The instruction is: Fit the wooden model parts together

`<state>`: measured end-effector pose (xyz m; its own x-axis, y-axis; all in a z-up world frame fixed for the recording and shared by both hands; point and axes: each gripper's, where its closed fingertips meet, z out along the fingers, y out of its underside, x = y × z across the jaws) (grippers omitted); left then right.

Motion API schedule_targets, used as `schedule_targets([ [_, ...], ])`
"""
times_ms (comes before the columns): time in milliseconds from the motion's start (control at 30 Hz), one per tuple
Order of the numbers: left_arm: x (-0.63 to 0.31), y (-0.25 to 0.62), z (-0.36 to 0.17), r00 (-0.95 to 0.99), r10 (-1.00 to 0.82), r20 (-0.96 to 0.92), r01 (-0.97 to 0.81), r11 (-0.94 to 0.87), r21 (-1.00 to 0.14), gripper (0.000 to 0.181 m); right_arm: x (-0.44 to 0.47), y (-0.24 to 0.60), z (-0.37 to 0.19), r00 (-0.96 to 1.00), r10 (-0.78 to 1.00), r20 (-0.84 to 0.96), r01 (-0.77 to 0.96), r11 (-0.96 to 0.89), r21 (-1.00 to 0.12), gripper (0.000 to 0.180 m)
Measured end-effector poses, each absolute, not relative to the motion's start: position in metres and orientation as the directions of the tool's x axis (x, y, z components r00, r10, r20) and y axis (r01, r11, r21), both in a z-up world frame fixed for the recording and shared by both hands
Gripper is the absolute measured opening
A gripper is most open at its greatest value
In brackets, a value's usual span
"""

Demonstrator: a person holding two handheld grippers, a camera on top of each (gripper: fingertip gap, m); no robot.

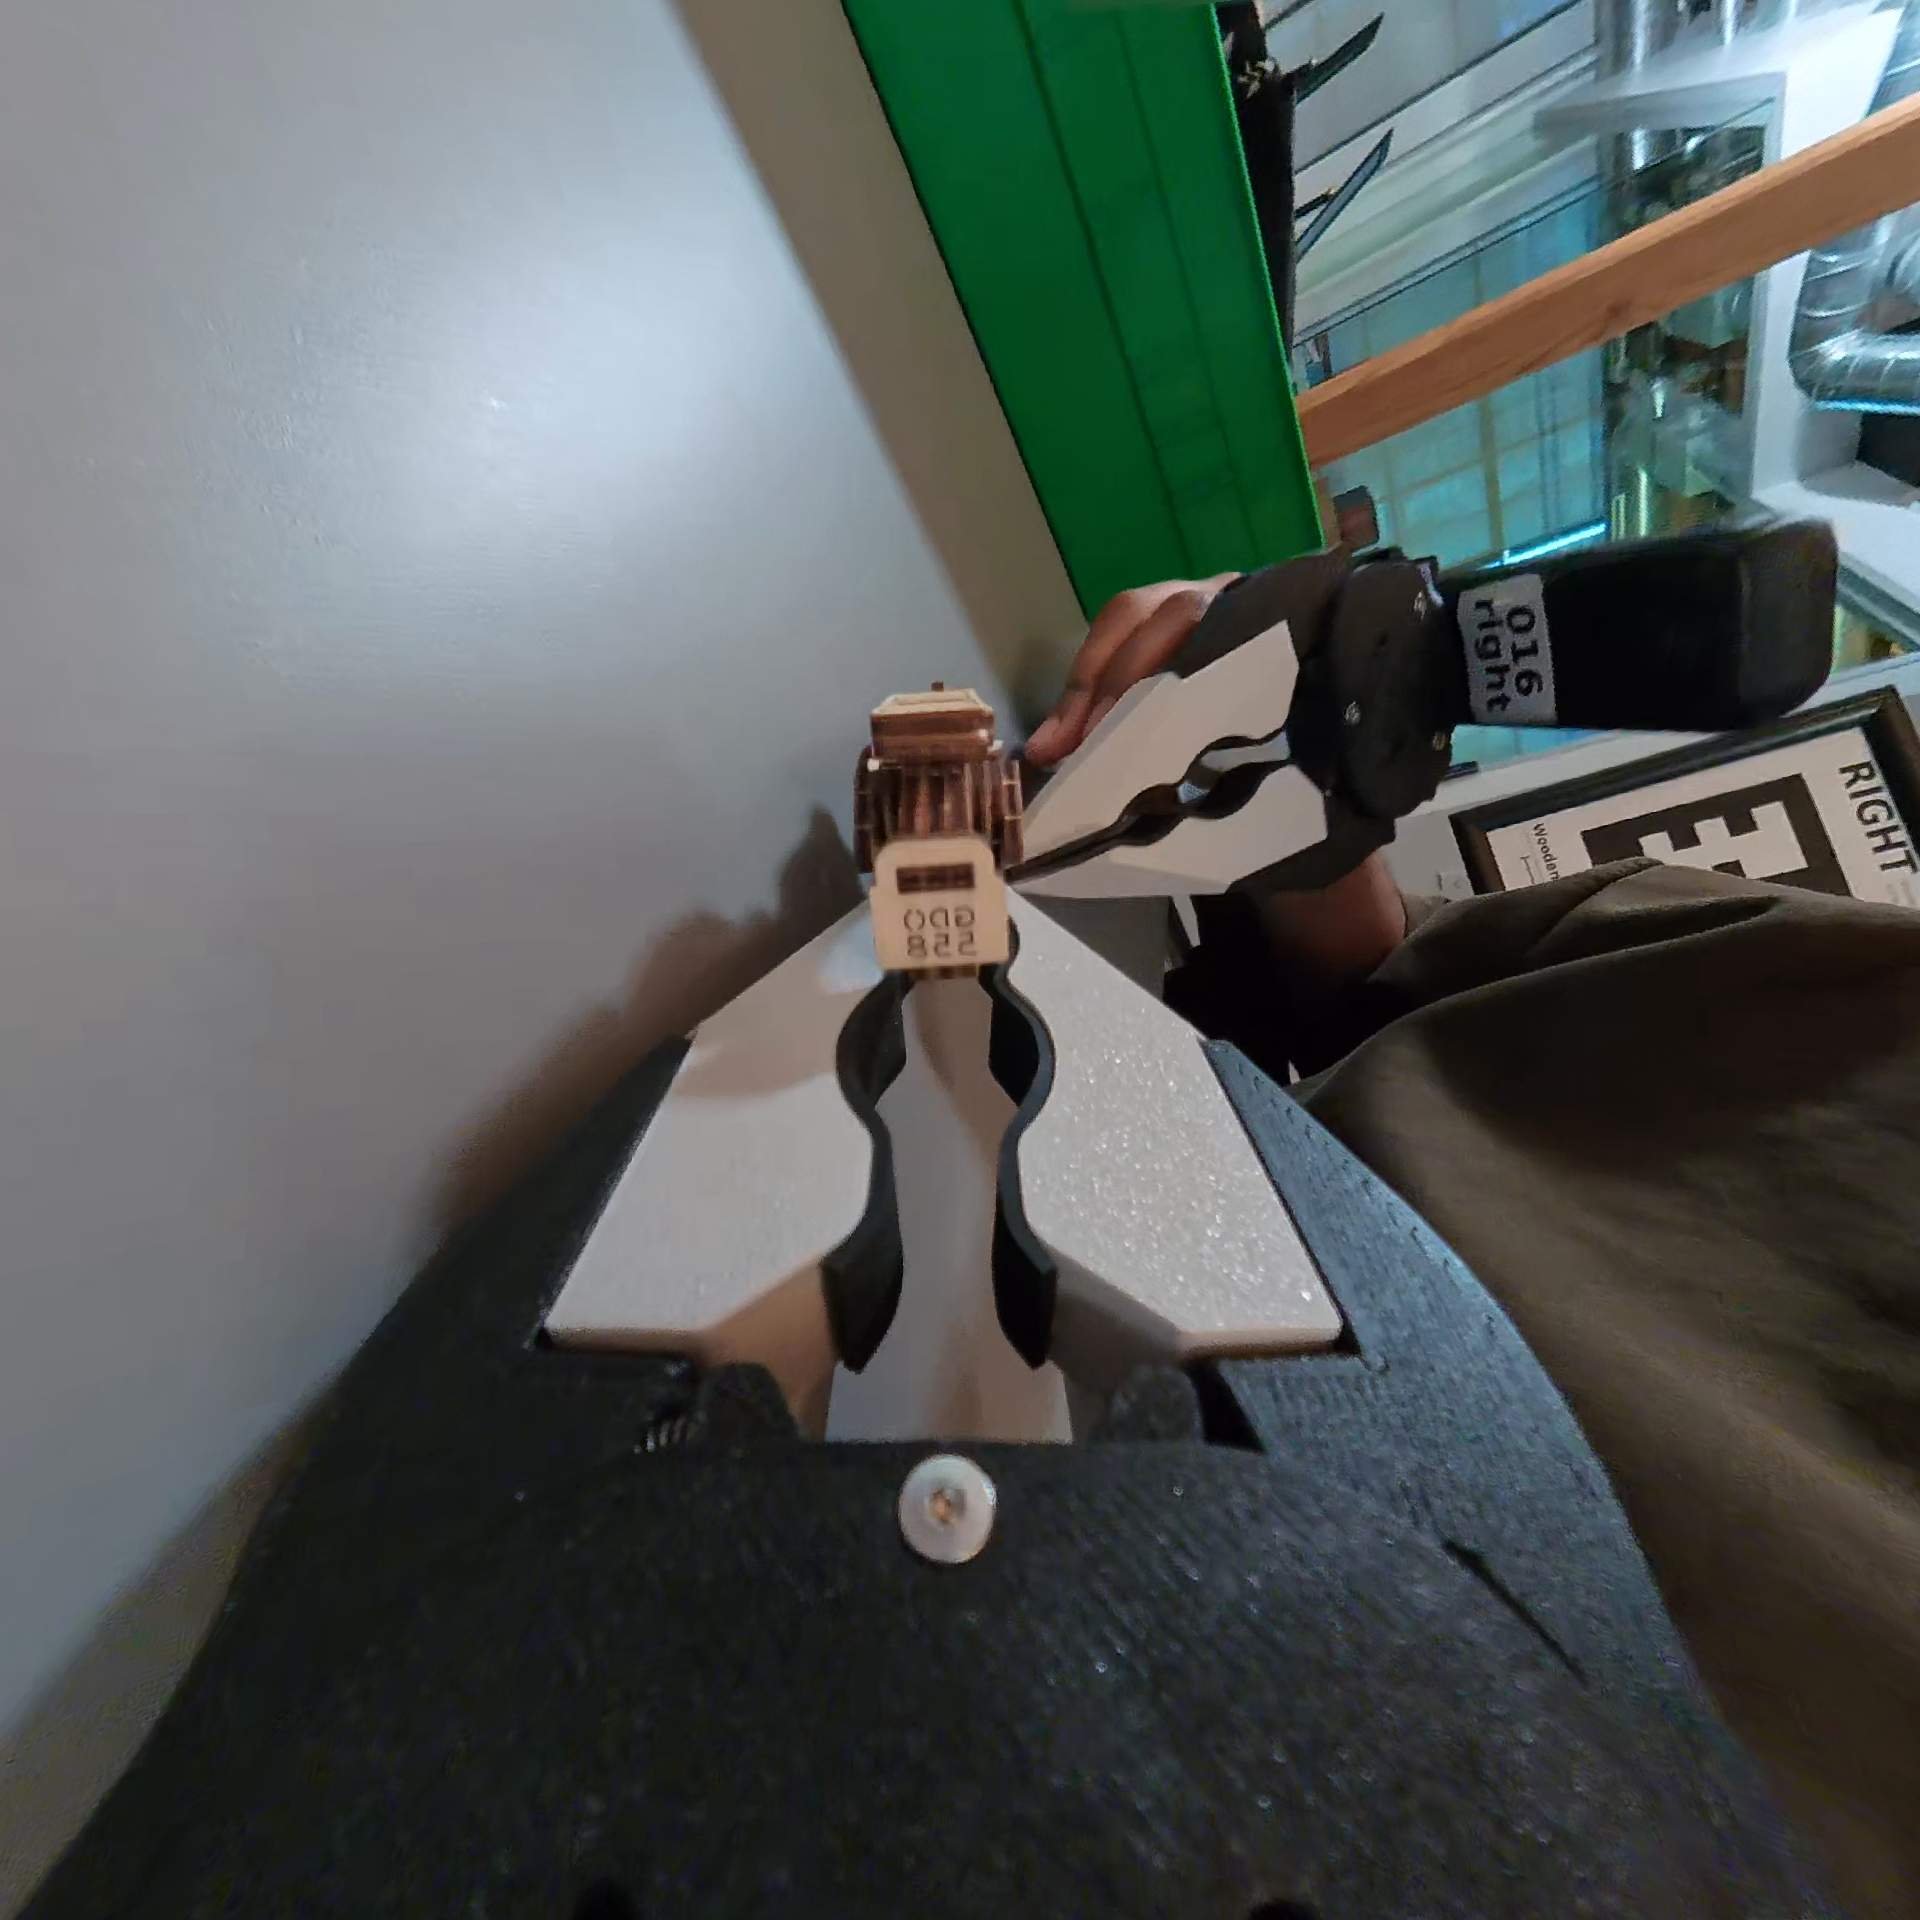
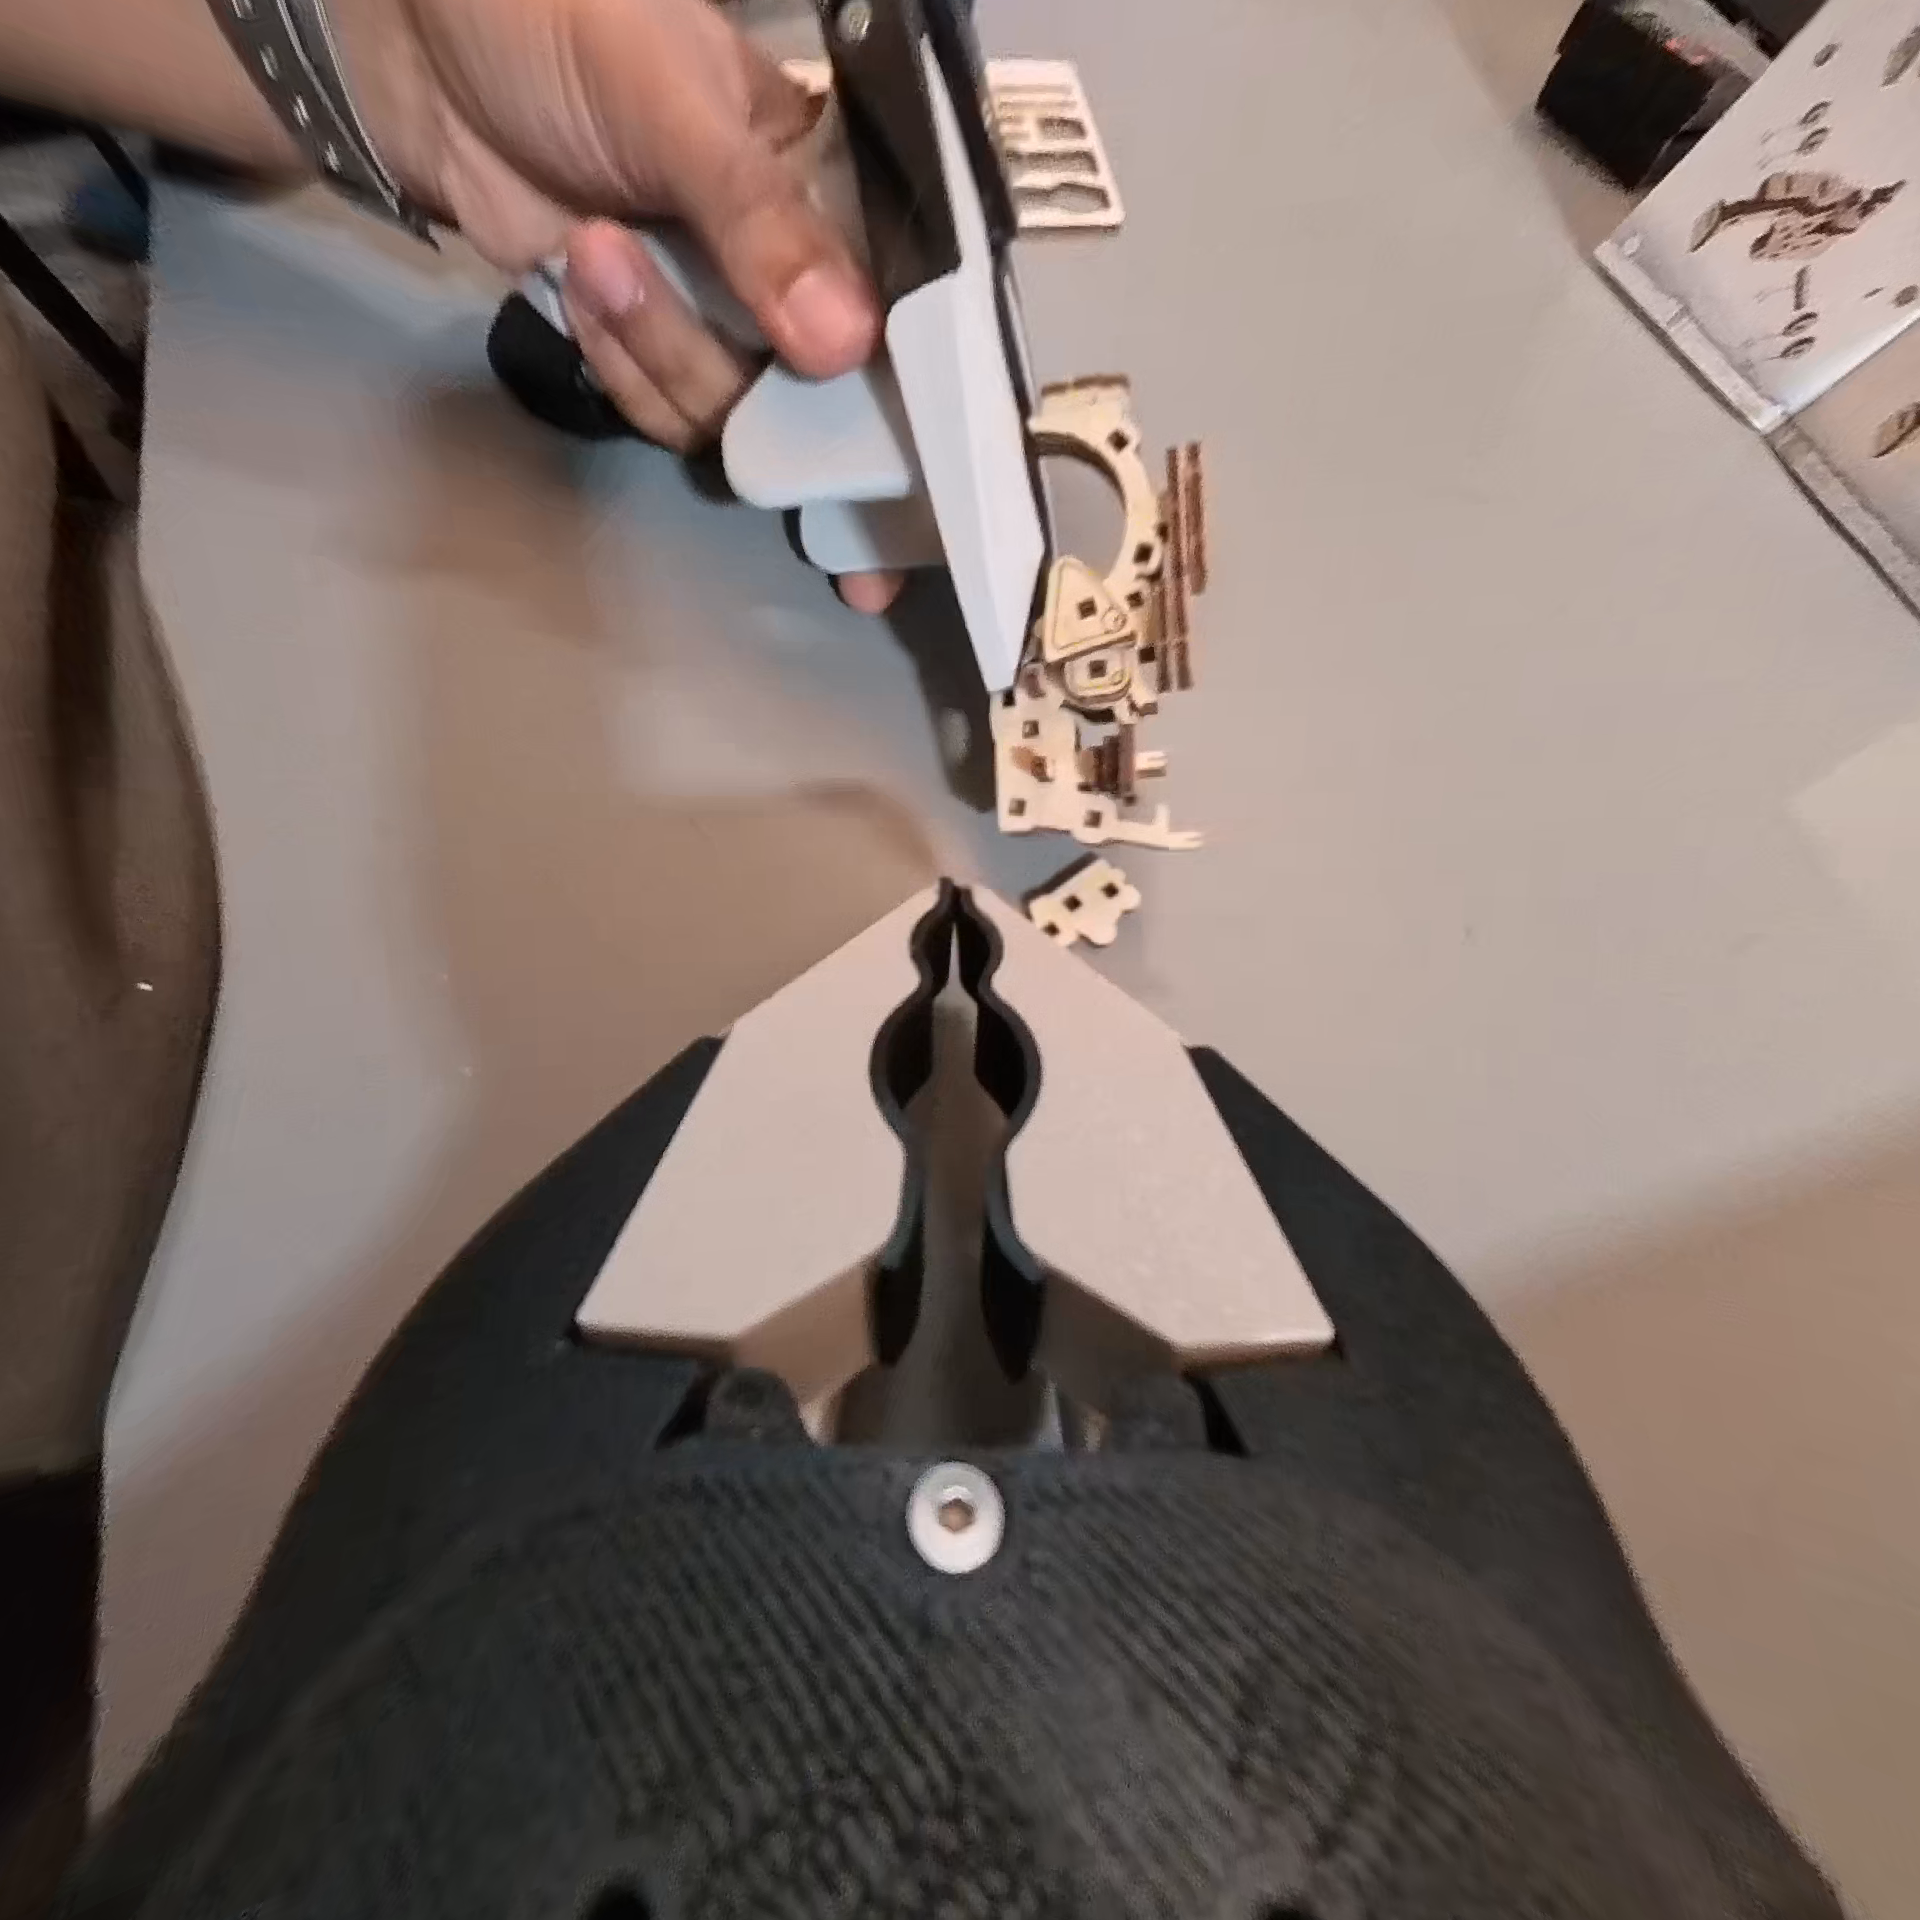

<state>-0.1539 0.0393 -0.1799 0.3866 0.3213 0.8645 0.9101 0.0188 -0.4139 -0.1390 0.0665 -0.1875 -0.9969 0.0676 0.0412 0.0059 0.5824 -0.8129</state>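
My left claw is clamped on the wooden model, pinching the pale end plate between its tips and holding the assembly in the air above the grey bench. My right claw is empty, its tips pressed together, hanging just short of a small loose wooden piece that lies flat on the bench under the model. The model looks light, thin-walled plywood, stiff but brittle at its little tabs and slots, so I judge it wants a gentle squeeze on a solid plate, not on the protruding pegs. The loose piece is flat and thin; I would take it by its edges, since a flat pinch from above could slide off it.
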Motion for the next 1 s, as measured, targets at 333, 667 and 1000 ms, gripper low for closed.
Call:
schedule_targets([
  [333, -0.167, 0.021, -0.18, 0.378, 0.407, 0.831, 0.894, 0.071, -0.442, 0.015, -0.169, 0.07, -0.19, -0.968, 0.246, 0.05, 0.106, 0.58, -0.807, 0.03],
  [667, -0.141, 0.033, -0.181, 0.363, 0.38, 0.851, 0.927, -0.055, -0.37, 0.023, -0.167, 0.062, -0.204, -0.959, 0.276, 0.059, 0.139, 0.644, -0.752, 0.017],
  [1000, -0.144, 0.032, -0.14, 0.578, 0.452, 0.68, 0.718, 0.115, -0.686, 0.025, -0.152, 0.052, -0.173, -0.934, 0.245, -0.26, 0.346, 0.434, -0.832, 0.017],
])
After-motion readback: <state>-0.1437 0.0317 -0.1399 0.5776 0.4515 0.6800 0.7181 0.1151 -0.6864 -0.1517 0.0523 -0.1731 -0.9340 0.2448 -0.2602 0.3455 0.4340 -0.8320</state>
